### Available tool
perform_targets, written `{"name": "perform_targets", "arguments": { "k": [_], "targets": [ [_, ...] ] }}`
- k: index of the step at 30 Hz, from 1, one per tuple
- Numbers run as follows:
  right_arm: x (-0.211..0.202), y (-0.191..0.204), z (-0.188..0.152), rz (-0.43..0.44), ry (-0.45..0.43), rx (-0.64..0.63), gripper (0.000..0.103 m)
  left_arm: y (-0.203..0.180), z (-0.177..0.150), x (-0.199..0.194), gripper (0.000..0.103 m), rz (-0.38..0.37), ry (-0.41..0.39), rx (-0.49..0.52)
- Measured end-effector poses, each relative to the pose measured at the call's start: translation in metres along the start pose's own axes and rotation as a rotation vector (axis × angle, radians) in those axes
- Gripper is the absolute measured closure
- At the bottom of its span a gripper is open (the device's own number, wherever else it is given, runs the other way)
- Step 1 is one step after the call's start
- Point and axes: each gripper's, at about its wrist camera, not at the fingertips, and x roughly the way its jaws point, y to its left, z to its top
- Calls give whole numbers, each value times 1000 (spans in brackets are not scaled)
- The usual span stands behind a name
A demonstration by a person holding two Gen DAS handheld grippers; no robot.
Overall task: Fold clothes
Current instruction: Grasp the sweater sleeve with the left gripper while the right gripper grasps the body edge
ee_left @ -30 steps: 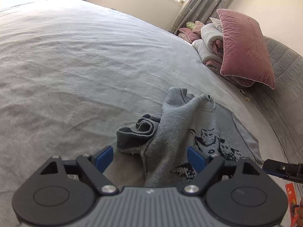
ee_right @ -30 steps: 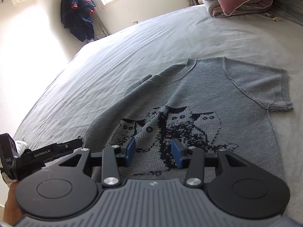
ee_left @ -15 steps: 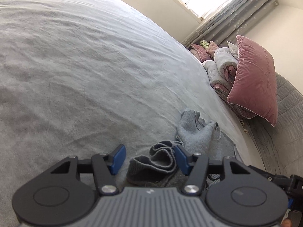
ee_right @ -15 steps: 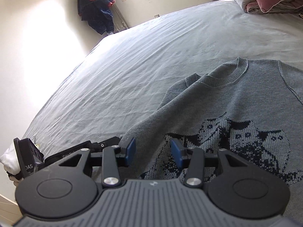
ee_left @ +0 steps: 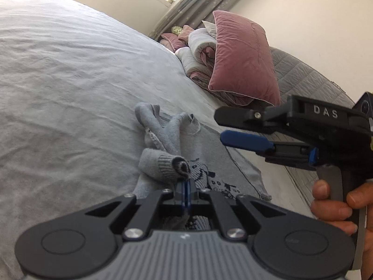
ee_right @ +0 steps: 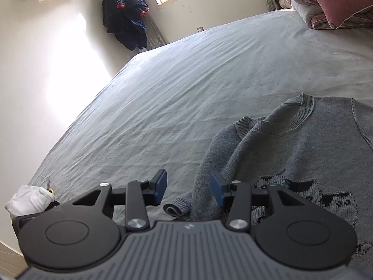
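Note:
A grey knit sweater (ee_right: 303,151) with a dark animal pattern lies front up on the bed. Its left sleeve is bunched beside the body. My left gripper (ee_left: 186,187) is shut on the ribbed sleeve cuff (ee_left: 171,165), which bulges just past the closed blue pads. My right gripper (ee_right: 188,186) is open over the sweater's left edge, and the sleeve end (ee_right: 174,207) lies on the sheet below the gap, clear of the pads. In the left wrist view the right gripper (ee_left: 233,127) hovers over the sweater (ee_left: 209,144), held by a hand (ee_left: 331,207).
The grey bed sheet (ee_right: 186,88) stretches wide to the left and far side. A pink pillow (ee_left: 242,63) and folded quilts (ee_left: 198,53) lean on the quilted headboard (ee_left: 303,81). A dark jacket (ee_right: 126,16) hangs in the corner. A white cloth (ee_right: 28,200) sits at the bed's near edge.
My left gripper came in on the bunched sleeve and closed on its cuff. My right gripper slid left across the sweater's front to its left edge, staying open.

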Motion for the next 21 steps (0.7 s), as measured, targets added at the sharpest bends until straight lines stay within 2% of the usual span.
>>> {"name": "perform_targets", "arguments": {
  "k": [5,7,12,16,17,18,19,20,21],
  "targets": [
    [15,-8,-2,33,46,32,57,-19,-16,16,102,-29,94,88],
    [22,-12,-5,3,62,33,57,-25,-20,21,101,-22,113,114],
    [31,-26,-21,-134,108,-9,57,-28,-23,21,101,-5,137,158],
    [19,-38,-42,-103,123,7,58,-30,-18,17,96,3,140,185],
    [15,-39,-45,-92,128,12,66,-30,-17,15,93,6,133,191],
    [12,-41,-46,-82,127,18,83,-30,-16,14,88,8,124,197],
    [9,-42,-46,-72,126,24,90,-31,-15,12,84,11,115,203],
    [5,-43,-47,-62,125,31,96,-32,-15,9,73,19,98,217],
    [2,-44,-48,-52,125,37,96,-34,-15,6,59,28,79,233]
  ]
}}
